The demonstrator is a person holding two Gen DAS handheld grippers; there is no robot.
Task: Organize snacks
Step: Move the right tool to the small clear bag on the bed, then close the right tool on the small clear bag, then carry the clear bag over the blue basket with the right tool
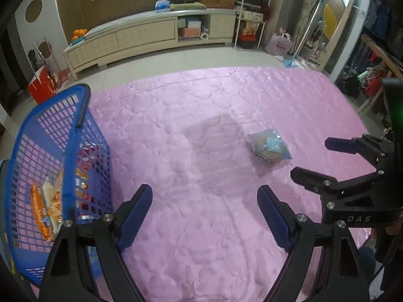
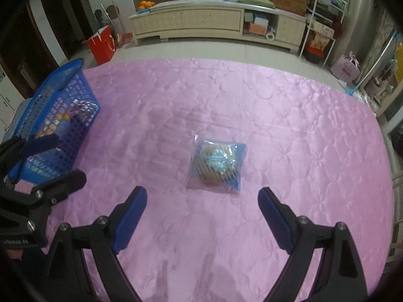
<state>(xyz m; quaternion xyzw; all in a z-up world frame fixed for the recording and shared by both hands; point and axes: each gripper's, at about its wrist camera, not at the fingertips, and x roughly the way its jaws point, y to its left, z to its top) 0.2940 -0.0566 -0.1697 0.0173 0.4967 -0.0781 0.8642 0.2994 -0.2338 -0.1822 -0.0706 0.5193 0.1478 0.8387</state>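
1. Left wrist view, at its left edge: the blue basket [image 1: 50, 151] stands on the pink quilted cover [image 1: 201, 239], close beside the left gripper [image 1: 204, 215]. Packets lie inside it, among them an orange-and-white packet [image 1: 46, 209] and red wrappers [image 1: 84, 161] against the mesh.
2. Left gripper: its jaws are spread wide with nothing between them, hovering over bare cover just right of the basket.
3. Centre-right in the left wrist view: the one loose snack, a clear blue bag of biscuits [image 1: 269, 148], lies flat on the cover, well apart from the basket and beyond the right gripper [image 1: 317, 159], whose jaws are likewise parted and hold nothing.
4. Right wrist view: the bag [image 2: 217, 163] sits almost dead ahead of the right gripper [image 2: 202, 216], just beyond the fingertips and slightly right of the midline.
5. The step in hand looks like picking up this last bag. To do it well, I would nudge right to centre it, come down until the pads straddle the bulging middle, and close gently, since biscuits crush and thin film slips.
6. Only the left wrist view shows the basket's contents plainly; the right wrist view sees the basket [image 2: 53, 115] from outside, through the mesh, yet gives the truer alignment on the bag.
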